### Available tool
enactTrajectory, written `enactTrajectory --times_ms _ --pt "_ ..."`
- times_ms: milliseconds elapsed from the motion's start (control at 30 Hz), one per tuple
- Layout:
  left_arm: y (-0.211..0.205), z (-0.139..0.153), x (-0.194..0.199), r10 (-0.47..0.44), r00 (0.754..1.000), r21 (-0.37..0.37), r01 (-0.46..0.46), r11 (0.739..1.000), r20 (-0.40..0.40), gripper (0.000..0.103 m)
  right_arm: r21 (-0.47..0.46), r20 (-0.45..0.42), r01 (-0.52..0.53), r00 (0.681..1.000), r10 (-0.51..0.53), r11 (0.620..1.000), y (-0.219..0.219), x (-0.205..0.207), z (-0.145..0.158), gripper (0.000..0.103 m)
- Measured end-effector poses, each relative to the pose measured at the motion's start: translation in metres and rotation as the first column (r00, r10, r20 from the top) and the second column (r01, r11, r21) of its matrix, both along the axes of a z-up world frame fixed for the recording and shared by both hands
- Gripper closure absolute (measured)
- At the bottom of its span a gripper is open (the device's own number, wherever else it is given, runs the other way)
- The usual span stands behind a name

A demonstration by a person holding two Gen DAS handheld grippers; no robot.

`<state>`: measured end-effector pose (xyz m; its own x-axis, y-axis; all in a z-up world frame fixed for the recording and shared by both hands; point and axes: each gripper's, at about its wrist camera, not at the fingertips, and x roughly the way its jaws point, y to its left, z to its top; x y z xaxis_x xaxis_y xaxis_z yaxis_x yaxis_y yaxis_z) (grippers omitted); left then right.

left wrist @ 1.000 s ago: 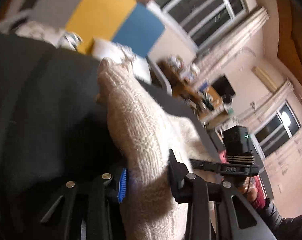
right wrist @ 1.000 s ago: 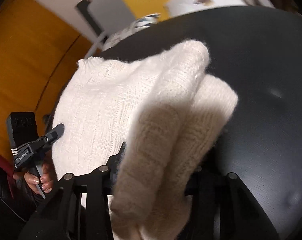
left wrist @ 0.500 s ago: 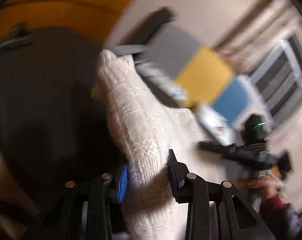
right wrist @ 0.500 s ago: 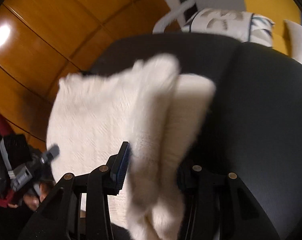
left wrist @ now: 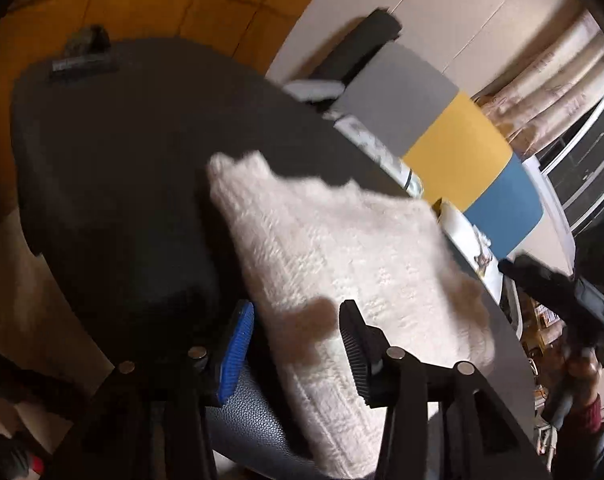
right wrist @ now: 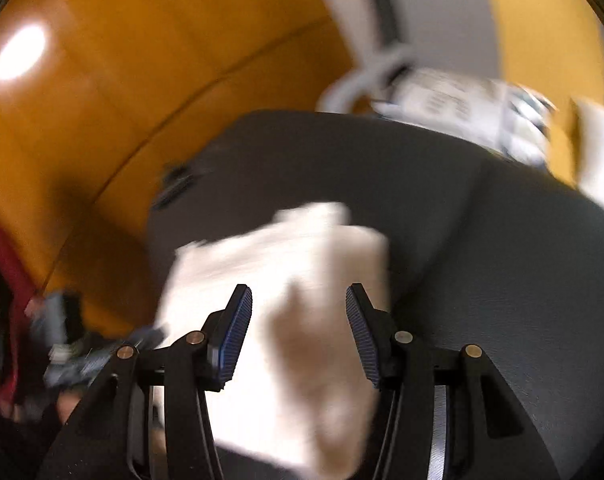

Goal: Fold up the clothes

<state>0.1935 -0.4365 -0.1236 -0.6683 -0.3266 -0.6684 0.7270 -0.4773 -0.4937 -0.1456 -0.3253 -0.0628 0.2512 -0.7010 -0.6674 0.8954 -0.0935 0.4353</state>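
Dark round table [left wrist: 114,152], orange wall behind. I see cream knit sweater [left wrist: 341,264] folded near table's front edge, soft, light, floppy. Both jaws parted, straddling it, gripping nothing. I'd pinch thick folded edge.

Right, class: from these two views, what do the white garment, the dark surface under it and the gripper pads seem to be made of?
The white garment: chunky knit, probably wool or acrylic; ribbed stitch rows and a fuzzy edge show.
The dark surface: matt, possibly fabric; near the left gripper a pebbled, leather-like grain shows.
The pads of the right gripper: blue, finely ridged, likely rubber or plastic.
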Motion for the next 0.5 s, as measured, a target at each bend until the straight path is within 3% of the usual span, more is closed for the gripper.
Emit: enactTrajectory --times_ms 133,200,300,433,500 --pt "0.001 0.008 -0.010 -0.022 0.999 -0.065 0.019 0.998 -0.035 0.059 0.067 -0.071 -0.129 0.989 0.133 0.989 -0.003 0.047 -0.018 0.051" --pt "-0.004 0.006 -0.026 -0.036 0.999 -0.077 0.036 0.996 -0.002 0.058 0.128 -0.092 -0.075 0.992 0.087 0.989 -0.010 0.048 -0.041 0.051" --pt "-0.011 -0.011 -0.057 -0.066 0.991 -0.062 0.074 0.995 0.120 0.058 0.206 -0.085 0.052 0.996 -0.036 0.977 -0.017 0.030 -0.083 0.051" --pt "-0.008 -0.017 -0.063 -0.058 0.982 -0.093 0.075 0.993 0.181 0.056 0.166 -0.016 0.062 0.998 -0.060 0.984 -0.007 0.015 -0.109 0.051" --pt "-0.004 -0.013 -0.060 -0.048 0.976 -0.106 0.072 0.992 0.211 0.055 0.162 0.017 0.045 0.999 -0.049 0.986 -0.003 0.013 -0.106 0.051"
